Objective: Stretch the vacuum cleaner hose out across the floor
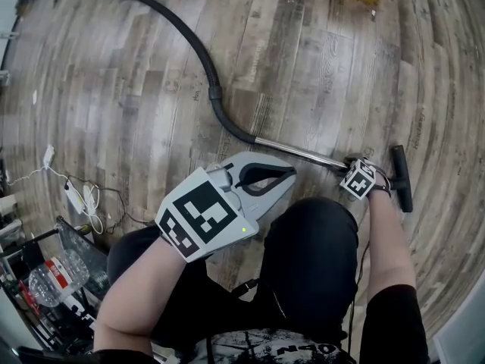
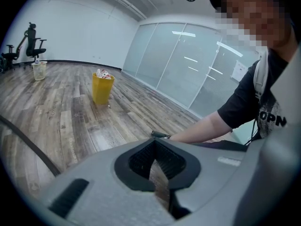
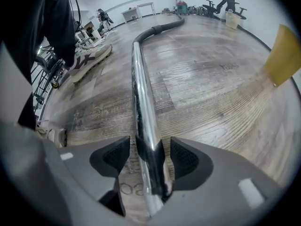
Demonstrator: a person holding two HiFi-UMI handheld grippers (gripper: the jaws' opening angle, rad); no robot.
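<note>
Nearest us, our left gripper (image 1: 286, 180) hovers idle, jaws shut on nothing, while our right gripper (image 3: 149, 157) straddles the vacuum's metal wand (image 3: 141, 102) with jaws parted, apparently leaving it to rest on the floor (image 1: 318, 74), its black hose (image 1: 182, 29) curving towards the floor's far left edge; no labels legible.

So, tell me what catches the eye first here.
A black vacuum hose snakes from the head view's top left across the wood floor into a shiny metal tube. The right gripper straddles that tube near the floor nozzle, jaws apart; the left gripper hangs shut and empty, left of it.
</note>
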